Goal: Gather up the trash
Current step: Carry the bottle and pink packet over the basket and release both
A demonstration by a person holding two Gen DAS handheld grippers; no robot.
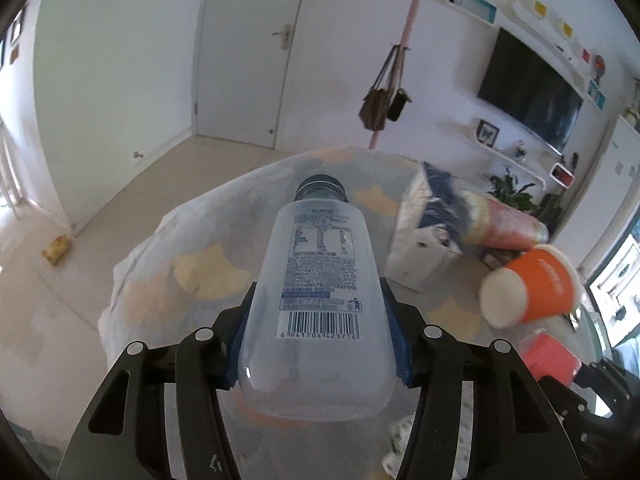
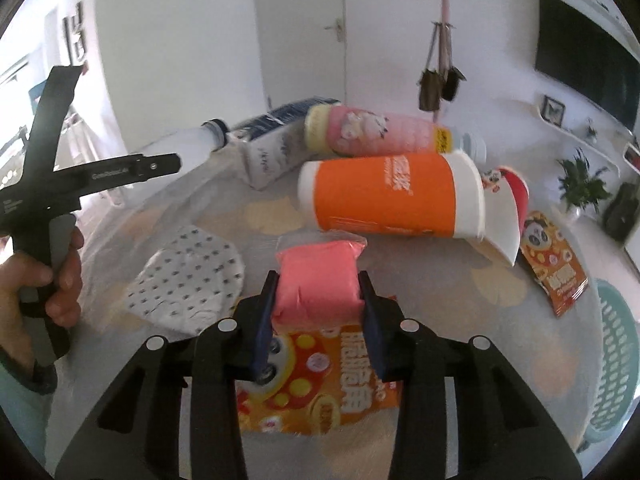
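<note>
I'm seeing the left hand-held gripper [image 1: 318, 328] pinching a clear plastic bottle [image 1: 318, 280] across its wide body, both blue pads pressing its sides, cap pointing to the far side. The bottle is hanging over the surface [image 1: 160, 280], near its left edge, with open floor [image 1: 120, 192] beyond.

The right hand-held gripper [image 2: 318, 308] is pinching a pink wrapped pack [image 2: 318, 280], pads squeezing both its sides. The pack is sitting just above an orange snack wrapper [image 2: 316, 384] at the near side.

Just beyond the pack an orange paper cup [image 2: 384, 196] is lying on its side, and a pink bottle [image 2: 380, 132] is lying farther back, beside a blue-and-white carton [image 2: 272, 148]. A dotted crumpled tissue [image 2: 188, 280] is lying left of the pack with bare surface around it. A second snack wrapper [image 2: 556, 268] is lying toward the right edge; a teal basket [image 2: 616, 360] is sitting past that edge.
</note>
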